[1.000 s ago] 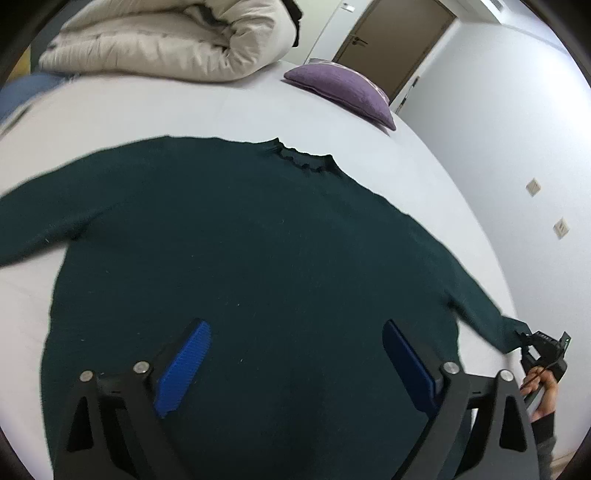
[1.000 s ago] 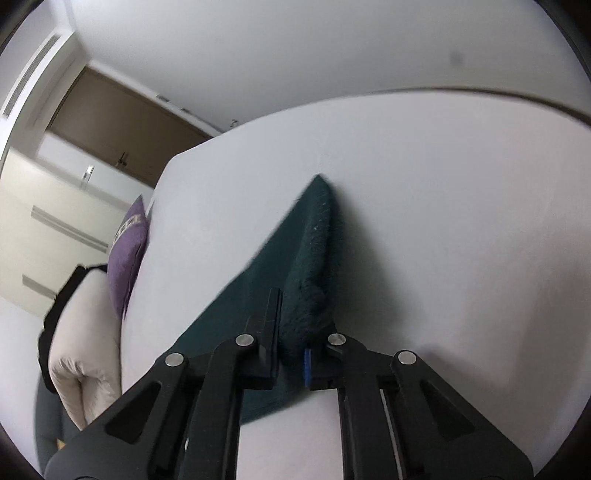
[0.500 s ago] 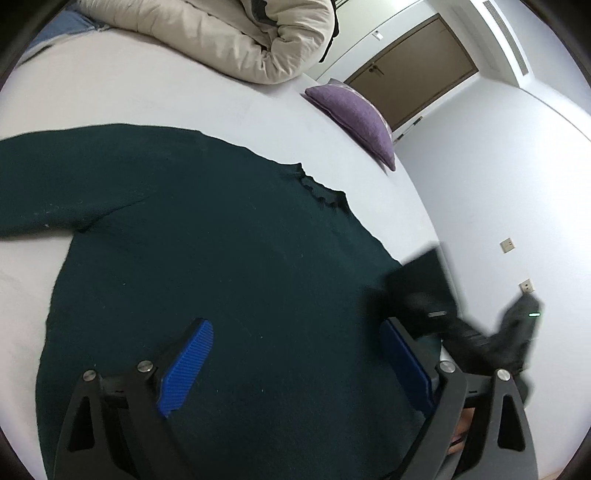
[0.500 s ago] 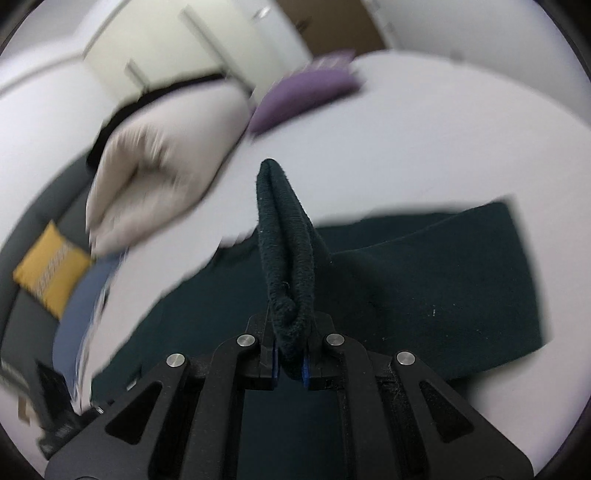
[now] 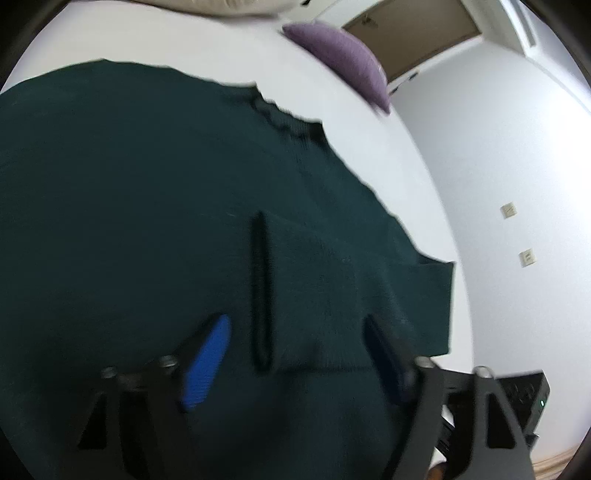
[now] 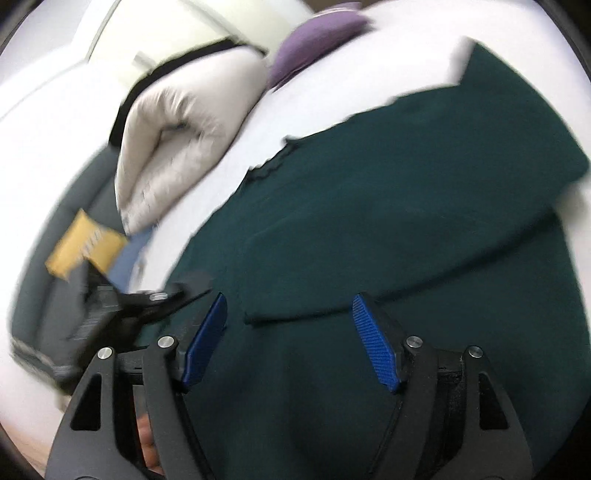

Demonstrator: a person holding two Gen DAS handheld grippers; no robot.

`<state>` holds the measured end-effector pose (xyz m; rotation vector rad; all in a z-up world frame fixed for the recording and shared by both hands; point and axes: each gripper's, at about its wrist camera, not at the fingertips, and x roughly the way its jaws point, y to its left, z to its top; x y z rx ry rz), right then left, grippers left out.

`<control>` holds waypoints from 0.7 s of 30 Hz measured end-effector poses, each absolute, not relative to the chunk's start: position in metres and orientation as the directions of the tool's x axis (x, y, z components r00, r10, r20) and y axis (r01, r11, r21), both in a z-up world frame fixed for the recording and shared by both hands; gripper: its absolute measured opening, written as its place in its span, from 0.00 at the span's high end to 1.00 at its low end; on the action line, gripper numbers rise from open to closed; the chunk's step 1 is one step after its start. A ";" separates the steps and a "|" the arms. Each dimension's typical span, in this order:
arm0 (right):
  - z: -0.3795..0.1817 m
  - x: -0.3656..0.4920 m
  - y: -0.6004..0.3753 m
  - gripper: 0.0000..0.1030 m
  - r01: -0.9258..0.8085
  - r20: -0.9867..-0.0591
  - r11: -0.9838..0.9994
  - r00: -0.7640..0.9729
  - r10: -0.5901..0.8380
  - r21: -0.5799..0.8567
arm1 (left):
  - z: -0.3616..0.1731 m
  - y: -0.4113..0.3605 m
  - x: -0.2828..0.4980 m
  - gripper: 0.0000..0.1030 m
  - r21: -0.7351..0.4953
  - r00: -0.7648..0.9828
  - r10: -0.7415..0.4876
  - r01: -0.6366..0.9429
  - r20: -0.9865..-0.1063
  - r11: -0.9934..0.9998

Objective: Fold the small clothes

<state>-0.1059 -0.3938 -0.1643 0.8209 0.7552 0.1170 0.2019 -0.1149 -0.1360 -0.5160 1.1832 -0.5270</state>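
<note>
- Left wrist view: dark green sweater (image 5: 147,206) lies flat on white bed (image 5: 362,122), collar toward the purple pillow (image 5: 343,55).
- One sleeve (image 5: 351,295) folded across sweater body; cuff edge (image 5: 260,295) sits btwn the fingers, not touching them.
- Left gripper (image 5: 299,354) over the lower body of the sweater, jaws spread wide, holding nothing. Blue pads (image 5: 205,365) clear of fabric.
- Cream duvet (image 5: 236,3) at top edge; brown door (image 5: 410,33) behind pillow.
- Right wrist view: right gripper (image 6: 291,339) above same sweater (image 6: 369,229), jaws wide apart, nothing btwn them.
- Folded sleeve (image 6: 424,236) crosses the chest, cuff end near the fingertips.
- Other gripper (image 6: 122,306) blurred at left. Rolled duvet (image 6: 177,140), purple pillow (image 6: 310,40), yellow cushion (image 6: 85,247) beyond.
</note>
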 end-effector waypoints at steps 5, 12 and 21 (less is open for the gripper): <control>-0.176 -0.135 -0.458 0.32 0.262 -0.450 0.471 0.822 0.349 0.842 | -0.133 -0.139 0.214 0.80 -0.509 0.299 -0.526 0.137 -0.796 0.850; -0.190 -0.145 -0.499 0.33 0.249 -0.364 0.321 0.854 0.372 0.914 | -0.101 -0.106 0.225 0.92 -0.519 0.382 -0.536 0.157 -0.753 0.840; -0.202 -0.138 -0.536 0.32 0.289 -0.337 0.188 0.885 0.322 0.939 | -0.097 -0.050 0.251 0.92 -0.518 0.483 -0.504 0.117 -0.716 0.847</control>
